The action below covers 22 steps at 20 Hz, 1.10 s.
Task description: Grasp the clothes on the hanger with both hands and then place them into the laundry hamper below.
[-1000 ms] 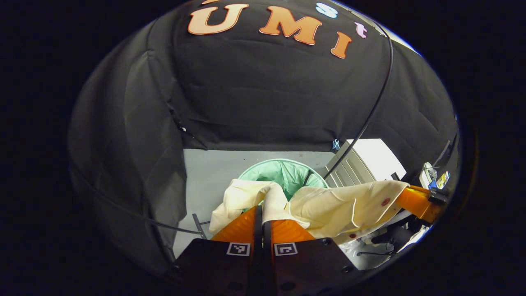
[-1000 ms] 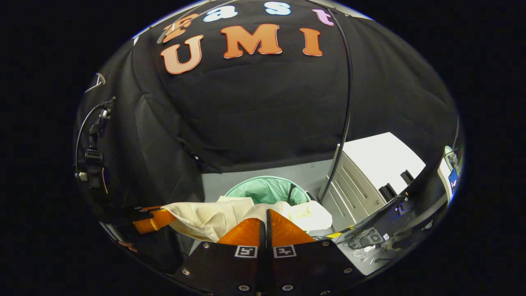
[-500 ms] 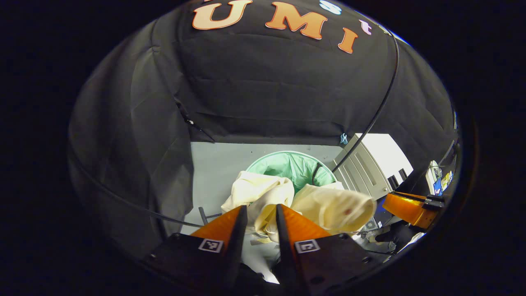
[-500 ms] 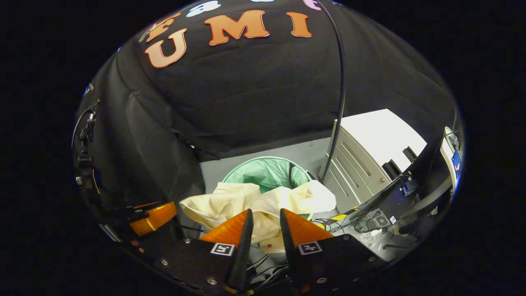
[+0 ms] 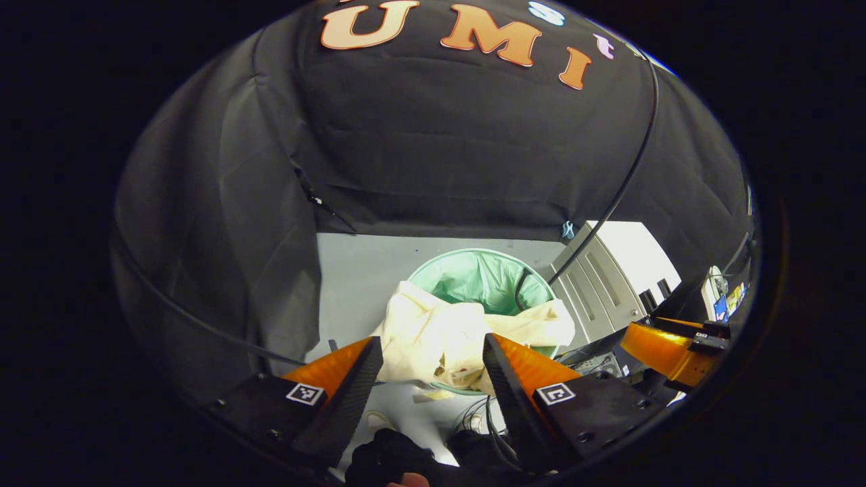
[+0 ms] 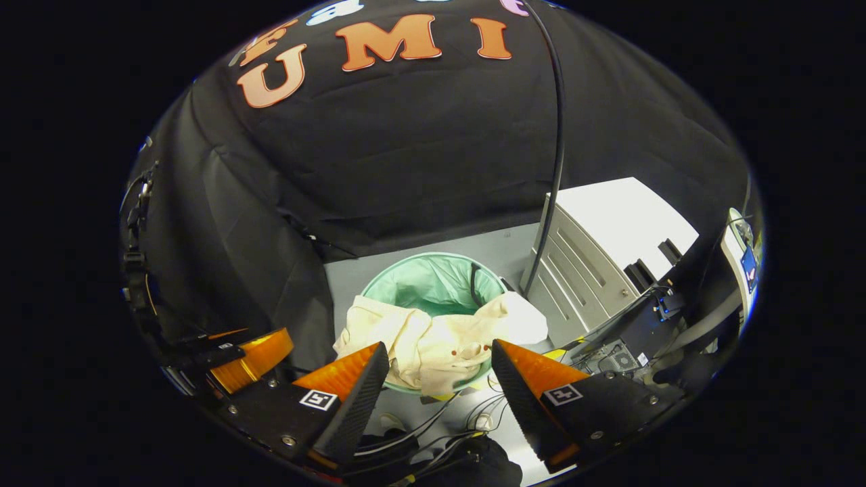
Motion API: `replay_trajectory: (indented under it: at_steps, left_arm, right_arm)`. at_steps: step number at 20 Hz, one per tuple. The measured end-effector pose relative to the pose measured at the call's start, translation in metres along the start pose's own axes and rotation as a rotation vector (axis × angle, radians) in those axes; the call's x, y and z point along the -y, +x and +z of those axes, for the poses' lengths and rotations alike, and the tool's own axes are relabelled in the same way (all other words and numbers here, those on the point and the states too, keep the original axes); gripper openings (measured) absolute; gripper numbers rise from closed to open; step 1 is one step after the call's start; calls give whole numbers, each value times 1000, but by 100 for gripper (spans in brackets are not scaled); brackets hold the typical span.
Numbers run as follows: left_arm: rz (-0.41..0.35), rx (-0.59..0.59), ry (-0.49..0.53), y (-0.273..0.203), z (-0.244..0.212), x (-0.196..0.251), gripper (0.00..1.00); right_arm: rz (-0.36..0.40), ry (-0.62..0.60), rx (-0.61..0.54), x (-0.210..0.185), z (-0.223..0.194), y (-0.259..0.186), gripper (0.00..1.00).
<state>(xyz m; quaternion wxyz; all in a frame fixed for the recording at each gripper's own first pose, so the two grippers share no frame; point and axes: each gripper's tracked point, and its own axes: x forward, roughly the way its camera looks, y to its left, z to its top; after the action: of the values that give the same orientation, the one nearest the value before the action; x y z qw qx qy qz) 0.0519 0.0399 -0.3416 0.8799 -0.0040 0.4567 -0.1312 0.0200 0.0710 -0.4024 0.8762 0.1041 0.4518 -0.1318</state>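
Grey floor [image 5: 358,270], garment [image 5: 446,335] over hamper [image 5: 473,274]

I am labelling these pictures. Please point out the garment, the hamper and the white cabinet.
garment [image 6: 433,341], right gripper view, on the crumpled cream cloth over the near rim.
hamper [image 6: 433,284], right gripper view, on the green liner inside.
cabinet [image 6: 622,220], right gripper view, on its white top.

The right gripper [image 6: 433,368] has its two orange fingers [image 6: 348,368] spread wide apart, with nothing between them. Beyond them the cream clothes [image 6: 440,335] lie draped over the near rim of the green laundry hamper [image 6: 423,284]. The left gripper [image 6: 254,355] is at the left edge. A white cabinet [image 6: 602,250] stands right of the hamper
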Motion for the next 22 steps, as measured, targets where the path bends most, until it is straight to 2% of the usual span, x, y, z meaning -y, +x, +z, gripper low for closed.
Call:
replay_trajectory:
  at_steps: [5,8,10,12,13,15,18,22]
  left_arm:
    - [5,170,15,-25,41,3,98]
    - [-1,277,27,-43,70,5,100]
    - [-2,345,29,-58,91,6,98]
    - [-1,411,32,-72,114,8,100]
    - [3,444,36,-81,126,9,98]
    - [8,510,43,-103,147,9,100]
    - [3,608,33,-140,182,11,97]
    - [-7,715,-1,-189,218,11,100]
  right_arm:
    - [5,-33,88,-4,24,-15,95]
    - [44,-102,201,-21,53,-31,95]
    - [51,-133,266,-25,69,-46,95]
    - [43,-126,324,-23,88,-61,95]
    - [39,-112,351,-21,101,-70,95]
    - [24,-74,415,-11,128,-92,95]
    - [-4,-23,528,6,173,-137,95]
    - [-33,-17,667,18,219,-202,95]
